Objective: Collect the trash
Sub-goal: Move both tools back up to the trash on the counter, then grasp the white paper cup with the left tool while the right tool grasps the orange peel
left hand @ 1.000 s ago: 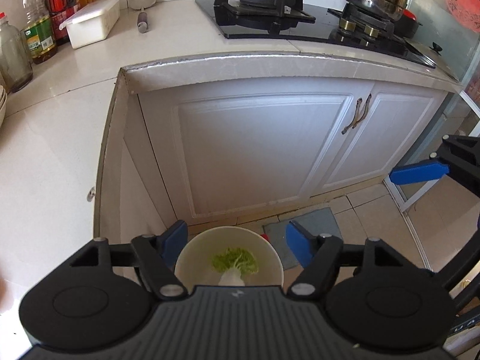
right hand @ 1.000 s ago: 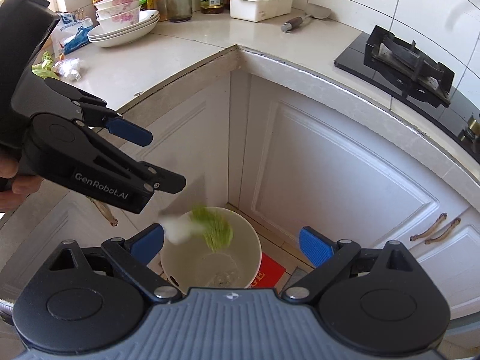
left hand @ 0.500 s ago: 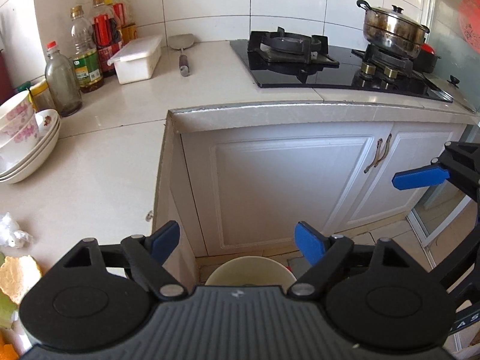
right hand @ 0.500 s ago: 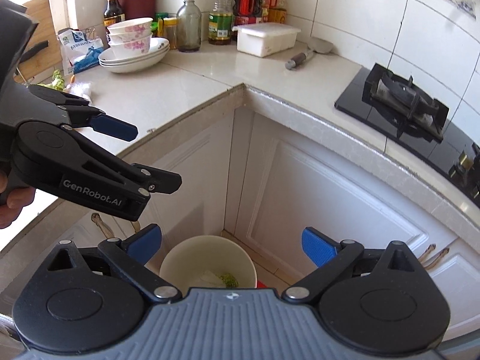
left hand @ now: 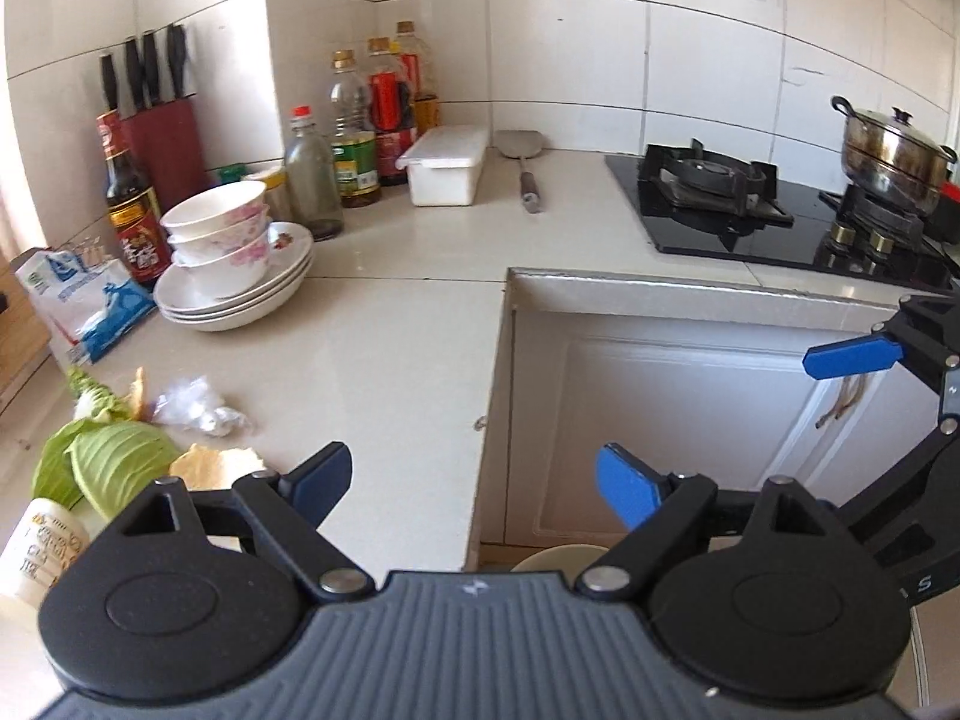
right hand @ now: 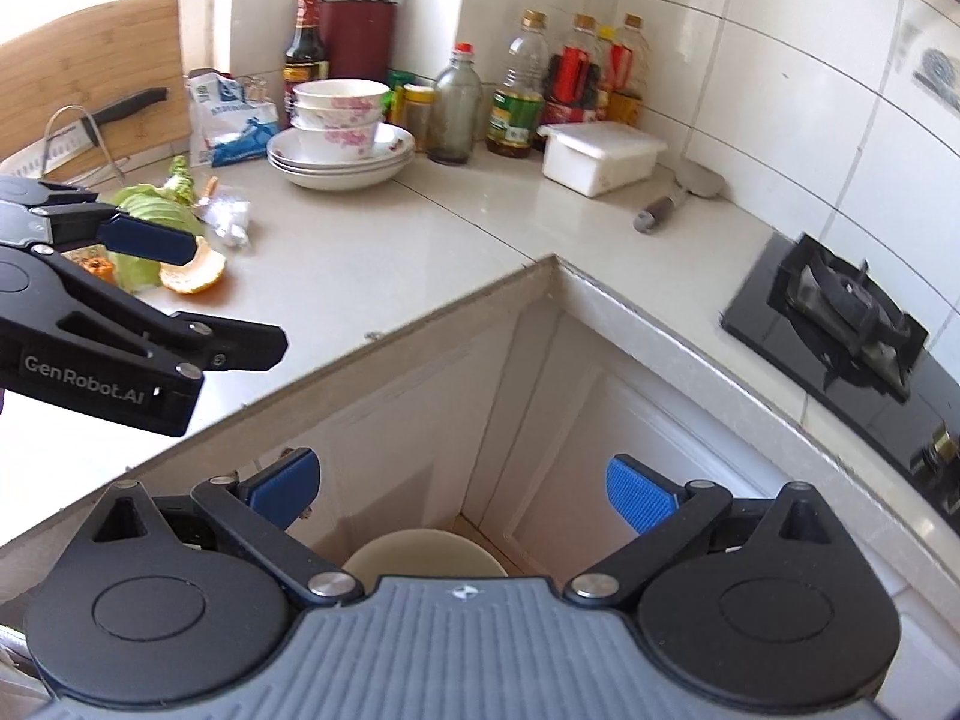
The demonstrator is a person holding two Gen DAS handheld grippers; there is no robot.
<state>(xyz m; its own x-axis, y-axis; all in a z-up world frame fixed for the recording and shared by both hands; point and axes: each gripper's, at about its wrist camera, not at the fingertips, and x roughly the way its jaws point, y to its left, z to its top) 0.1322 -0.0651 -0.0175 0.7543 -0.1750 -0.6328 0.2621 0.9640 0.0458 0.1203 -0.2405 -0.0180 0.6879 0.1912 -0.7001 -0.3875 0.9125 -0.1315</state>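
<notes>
The L-shaped countertop [left hand: 384, 360] is carrying the leftover trash near its left edge: cabbage leaves [left hand: 114, 462], orange peel [right hand: 195, 276] and a crumpled wrapper [left hand: 192, 411]. The cream bin [right hand: 426, 552] is sitting on the floor in the cabinet corner. The left gripper [left hand: 474, 480] and right gripper [right hand: 462, 483] have both just been opening, jaws standing wide apart, nothing in them.

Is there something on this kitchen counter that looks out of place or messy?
Yes. Near the counter's left end lie loose scraps: cabbage leaves, an orange peel and crumpled clear plastic, scattered directly on the countertop beside the neatly stacked bowls. The rest looks orderly; nothing seems spilled or broken.
</notes>
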